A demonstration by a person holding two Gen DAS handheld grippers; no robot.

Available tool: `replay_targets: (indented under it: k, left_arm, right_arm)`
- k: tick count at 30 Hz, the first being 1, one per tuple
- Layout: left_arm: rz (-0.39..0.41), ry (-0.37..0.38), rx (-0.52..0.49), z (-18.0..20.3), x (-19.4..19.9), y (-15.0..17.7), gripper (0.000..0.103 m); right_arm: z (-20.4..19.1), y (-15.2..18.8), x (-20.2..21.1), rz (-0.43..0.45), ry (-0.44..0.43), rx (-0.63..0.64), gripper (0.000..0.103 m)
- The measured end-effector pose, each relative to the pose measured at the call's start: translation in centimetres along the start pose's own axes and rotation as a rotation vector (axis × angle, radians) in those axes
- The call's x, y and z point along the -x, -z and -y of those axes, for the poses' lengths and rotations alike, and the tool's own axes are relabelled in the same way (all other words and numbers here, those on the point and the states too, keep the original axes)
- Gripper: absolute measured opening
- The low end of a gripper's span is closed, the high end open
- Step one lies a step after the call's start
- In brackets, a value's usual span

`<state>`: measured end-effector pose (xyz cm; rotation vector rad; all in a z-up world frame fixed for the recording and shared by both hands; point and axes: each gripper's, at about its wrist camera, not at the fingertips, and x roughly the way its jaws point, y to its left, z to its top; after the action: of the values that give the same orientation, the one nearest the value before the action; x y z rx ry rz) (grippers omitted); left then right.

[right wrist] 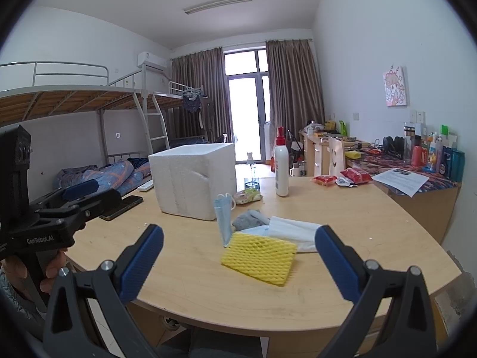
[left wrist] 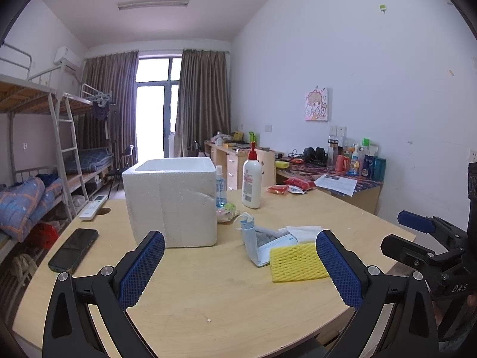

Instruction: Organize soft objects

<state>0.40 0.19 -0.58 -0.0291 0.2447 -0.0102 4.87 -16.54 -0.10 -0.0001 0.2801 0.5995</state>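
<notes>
Both tools are spread wide, nothing in them. Yellow foam net [right wrist: 259,258] lies flat on the bench [right wrist: 372,223] just ahead of the right tool [right wrist: 238,259], right of the left tool [left wrist: 240,268]. Looks feather-light and squishy, so I'd pinch its near edge gently.

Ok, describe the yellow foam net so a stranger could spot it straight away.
Find the white foam box on the wooden table. Right of it, nearer the table's front edge, lies a small pile of soft things. The yellow foam net is the nearest piece, the only bright yellow, mesh-textured one.
</notes>
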Motion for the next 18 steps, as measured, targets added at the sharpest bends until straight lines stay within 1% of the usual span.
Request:
replay_targets:
  k: [8,18]
  left_arm:
    - [-0.011,0.003,-0.006,0.2,-0.5,0.2,0.102]
    - [-0.060,0.009,-0.008,0.5,-3.1,0.5,0.102]
  right_arm:
    - [0.2,0.1,-0.1,0.005,0.007,-0.005,0.103]
    - [1.2,0.6,-1.8,-0.037,0.027,-0.004,0.103]
